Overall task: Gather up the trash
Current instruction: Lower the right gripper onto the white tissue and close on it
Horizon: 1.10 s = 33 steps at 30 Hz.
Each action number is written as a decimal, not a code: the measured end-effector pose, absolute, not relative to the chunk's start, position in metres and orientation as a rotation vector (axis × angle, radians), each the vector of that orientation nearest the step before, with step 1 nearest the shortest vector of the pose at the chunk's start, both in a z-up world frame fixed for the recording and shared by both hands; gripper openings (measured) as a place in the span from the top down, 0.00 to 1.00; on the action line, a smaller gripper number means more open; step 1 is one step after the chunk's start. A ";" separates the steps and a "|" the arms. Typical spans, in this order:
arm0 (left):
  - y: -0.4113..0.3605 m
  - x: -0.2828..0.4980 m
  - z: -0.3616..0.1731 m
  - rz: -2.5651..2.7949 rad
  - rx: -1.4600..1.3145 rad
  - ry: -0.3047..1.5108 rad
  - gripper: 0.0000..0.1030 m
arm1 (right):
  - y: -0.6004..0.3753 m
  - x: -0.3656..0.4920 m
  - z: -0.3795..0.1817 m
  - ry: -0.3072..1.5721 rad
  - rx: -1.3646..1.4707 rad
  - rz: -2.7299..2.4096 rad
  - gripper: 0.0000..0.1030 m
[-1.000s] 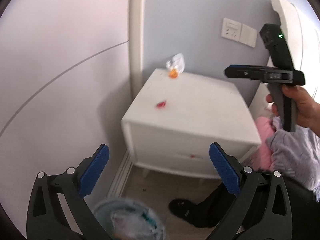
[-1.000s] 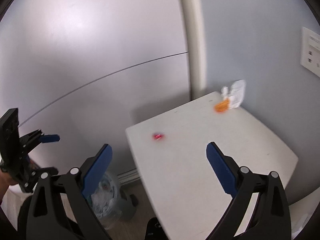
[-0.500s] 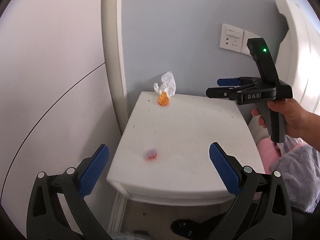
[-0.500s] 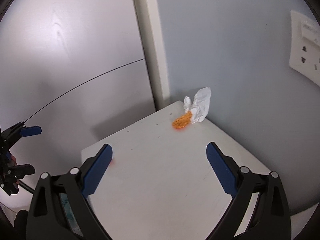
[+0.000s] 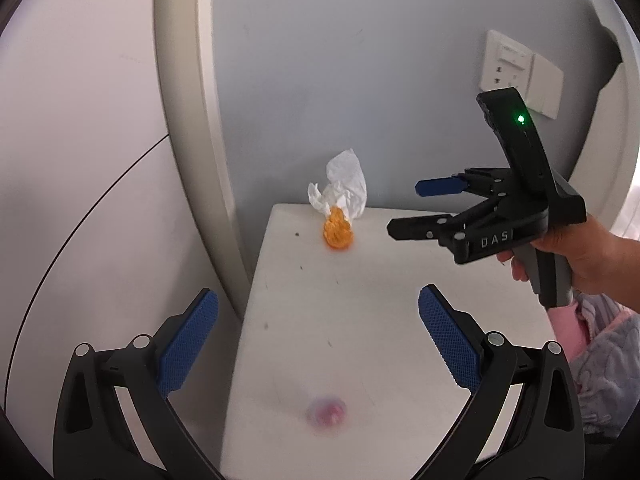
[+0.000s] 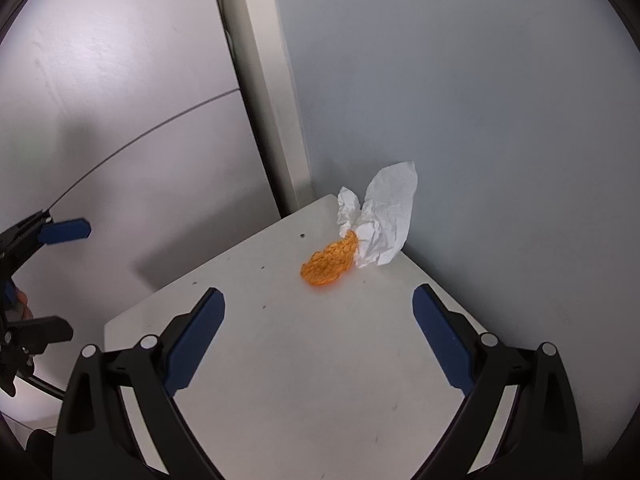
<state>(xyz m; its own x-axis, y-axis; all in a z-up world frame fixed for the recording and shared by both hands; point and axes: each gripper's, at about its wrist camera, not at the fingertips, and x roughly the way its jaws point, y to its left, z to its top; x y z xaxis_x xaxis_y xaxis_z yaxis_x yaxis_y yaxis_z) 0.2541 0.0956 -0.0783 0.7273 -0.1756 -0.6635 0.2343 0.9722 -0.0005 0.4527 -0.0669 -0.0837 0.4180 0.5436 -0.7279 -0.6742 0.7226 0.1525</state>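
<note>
The orange netted scrap (image 6: 330, 262) lay at the far corner of the white surface (image 6: 304, 380), where the surface met the grey-blue wall (image 6: 480, 100). A crumpled white tissue (image 6: 384, 220) stood touching the scrap on its wall side, leaning up against the wall. In the left wrist view the same orange netted scrap (image 5: 338, 230) sat just in front of the crumpled white tissue (image 5: 346, 189), and a small red piece (image 5: 327, 416), blurred, lay on the white surface (image 5: 360, 320) well nearer the camera than the scrap, close to the front edge.

The right claw (image 6: 319, 320) hung above the surface with its blue-padded fingers spread wide and nothing between them; the scrap lay ahead of it, between the lines of the two fingers but clear of both. Seen from the left wrist view, the right claw (image 5: 408, 208) pointed toward the scrap from the right side, wide apart, and a hand (image 5: 576, 256) gripped its handle, which showed a green light. The left claw (image 5: 319, 344) was also spread wide and empty, held well back from the scrap, with the red piece below and between its fingers. In the right wrist view the left claw (image 6: 60, 280) showed at the left edge, far from the scrap.

A cream pillar (image 5: 188, 140) rose left of the scrap. A white wall socket (image 5: 506, 66) sat up on the wall to its right, and pink and lilac bedding (image 5: 600, 344) lay beyond the surface's right edge.
</note>
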 end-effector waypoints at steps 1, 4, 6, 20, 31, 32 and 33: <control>0.096 0.259 -0.080 -0.230 0.091 0.725 0.06 | -0.064 0.460 -0.087 0.847 -0.183 0.764 0.11; 0.098 0.278 -0.087 -0.245 0.102 0.738 0.06 | -0.060 0.472 -0.094 0.852 -0.186 0.755 0.11; 0.099 0.288 -0.093 -0.261 0.106 0.745 0.06 | -0.059 0.481 -0.100 0.866 -0.182 0.753 0.11; 0.105 0.315 -0.117 -0.297 0.097 0.756 0.06 | -0.052 0.504 -0.120 0.884 -0.209 0.740 0.11; 0.113 0.312 -0.112 -0.299 0.099 0.746 0.06 | -0.045 0.498 -0.118 0.848 -0.279 0.690 0.35; 0.116 0.311 -0.112 -0.296 0.096 0.746 0.06 | -0.046 0.498 -0.118 0.847 -0.281 0.684 0.36; 0.117 0.309 -0.112 -0.295 0.095 0.745 0.06 | -0.046 0.498 -0.119 0.850 -0.285 0.681 0.41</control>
<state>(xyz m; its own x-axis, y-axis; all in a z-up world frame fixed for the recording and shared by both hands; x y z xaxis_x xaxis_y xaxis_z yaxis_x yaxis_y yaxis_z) 0.3092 0.1174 -0.1117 0.6960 -0.2306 -0.6800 0.2978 0.9544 -0.0188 0.4975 -0.0462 -0.1189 0.4667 0.4375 -0.7686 -0.6550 0.7549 0.0320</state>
